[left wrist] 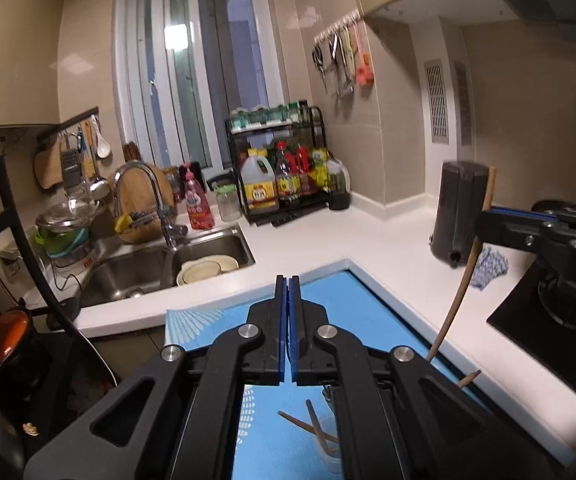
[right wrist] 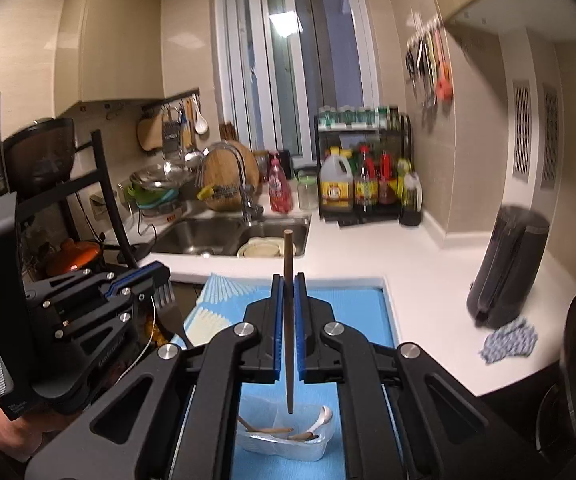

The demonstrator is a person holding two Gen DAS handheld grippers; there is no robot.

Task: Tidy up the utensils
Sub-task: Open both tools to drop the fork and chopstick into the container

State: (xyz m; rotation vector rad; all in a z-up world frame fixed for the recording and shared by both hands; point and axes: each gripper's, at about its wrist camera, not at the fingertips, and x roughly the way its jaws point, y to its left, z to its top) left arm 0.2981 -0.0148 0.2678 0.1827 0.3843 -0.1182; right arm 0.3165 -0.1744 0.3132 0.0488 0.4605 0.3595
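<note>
**Chopstick held upright above the clear container**

Your right gripper (right wrist: 288, 320) has its fingers closed on a single chopstick (right wrist: 288, 312), gripped along the middle of its shaft. The long axis runs near vertical: the thin tip hangs below the fingers and the blunt end stands above them.

Directly beneath that tip sits the clear container (right wrist: 283, 446) on the blue mat (right wrist: 352, 312). It already holds several chopsticks (right wrist: 271, 431), lying at a slant, and a spoon (right wrist: 322, 418) leaning at its right side. The tip appears to hang just above the container's opening, not yet inside; the coming move turns on this vertical alignment.

Your left gripper (left wrist: 288, 328) has its blue pads pressed together with nothing between them. It hovers to the left, less well placed to act than the right.

Note the limits of view: each gripper's own linkage covers much of the container, so its full outline and contents cannot be made out. The countertop (left wrist: 388, 240) beyond is blurred in places.
</note>
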